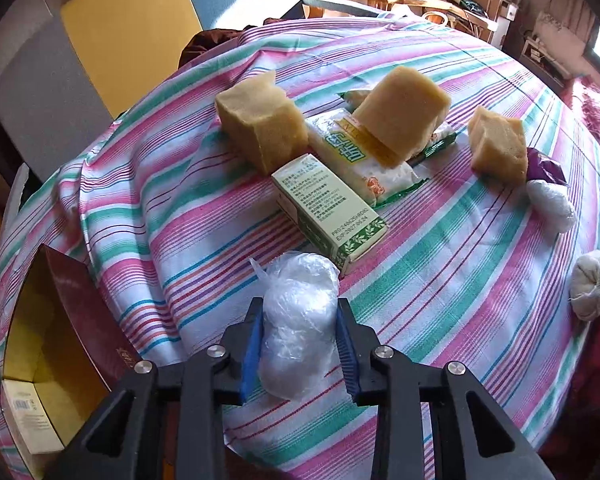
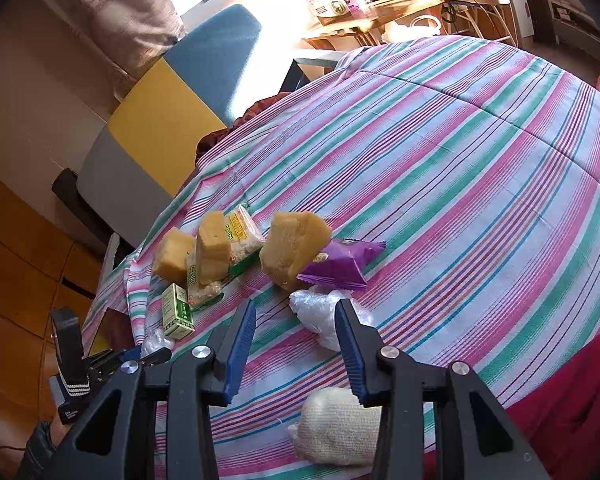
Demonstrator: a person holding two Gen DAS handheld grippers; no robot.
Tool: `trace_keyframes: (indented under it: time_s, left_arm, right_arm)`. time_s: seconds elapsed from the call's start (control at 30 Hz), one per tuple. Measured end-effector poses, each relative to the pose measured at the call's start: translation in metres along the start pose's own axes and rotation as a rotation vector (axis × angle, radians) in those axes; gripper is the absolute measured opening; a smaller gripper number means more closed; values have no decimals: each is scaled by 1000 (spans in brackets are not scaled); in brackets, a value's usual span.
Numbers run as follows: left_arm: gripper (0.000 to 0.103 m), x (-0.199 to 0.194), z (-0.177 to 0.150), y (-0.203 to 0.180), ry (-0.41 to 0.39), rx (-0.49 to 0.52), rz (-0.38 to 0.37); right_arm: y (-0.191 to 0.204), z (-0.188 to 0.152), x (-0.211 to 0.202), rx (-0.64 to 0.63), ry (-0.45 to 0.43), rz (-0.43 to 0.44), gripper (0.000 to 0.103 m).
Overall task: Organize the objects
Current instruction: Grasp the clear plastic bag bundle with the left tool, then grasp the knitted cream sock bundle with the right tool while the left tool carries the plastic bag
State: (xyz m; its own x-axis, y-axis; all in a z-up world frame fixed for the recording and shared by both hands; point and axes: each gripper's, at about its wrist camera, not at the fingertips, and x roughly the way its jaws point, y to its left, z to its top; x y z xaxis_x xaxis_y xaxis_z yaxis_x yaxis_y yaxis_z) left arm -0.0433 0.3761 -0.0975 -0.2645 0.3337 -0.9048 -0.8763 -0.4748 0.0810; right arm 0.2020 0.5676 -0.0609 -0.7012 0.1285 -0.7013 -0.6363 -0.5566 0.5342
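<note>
My left gripper (image 1: 300,304) is shut on a clear plastic-wrapped white bundle (image 1: 296,328), its blue pads (image 1: 252,344) pressing both sides, low over the striped tablecloth (image 1: 440,280). Just beyond lies a green-and-white box (image 1: 328,208), then snack packets (image 1: 364,168) and three yellow sponge blocks (image 1: 260,124) (image 1: 404,116) (image 1: 500,148). My right gripper (image 2: 295,306) stands open with nothing between its fingers. A second plastic bundle (image 2: 320,312) lies just past its right fingertip, beside a purple packet (image 2: 340,264). A cream cloth ball (image 2: 336,428) lies under the right gripper.
An open cardboard box (image 1: 40,320) with a dark red lid (image 1: 84,304) sits at the table's left edge, holding a white carton (image 1: 24,412). A red cloth (image 2: 560,400) covers the near right side. A yellow, blue and grey panel (image 2: 168,104) and wooden furniture stand beyond the table.
</note>
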Motion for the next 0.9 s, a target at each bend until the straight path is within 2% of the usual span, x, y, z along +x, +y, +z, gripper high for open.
trace_keyframes:
  time_s: [0.1,0.27,0.63,0.83,0.9]
  left_arm:
    - [34,-18,-7,-5,-57,-18,-13]
    - [34,-50,-26,-7,-130,-73,-77]
    - [34,-96,-79,2,-211,-187,-134]
    - [35,-117,-103,9,-255,-217,-122]
    - [35,-122,-111,14,-267,-226,-114]
  right_arm:
    - [-6,2,1,32,7,11,41]
    - [-2,0,6,17,34,1,41]
    - [-8,-2,15,43,70,-42,41]
    - [-5,-8,22,18,118,-136,51]
    - [0,-10,17,-8,119,-177,70]
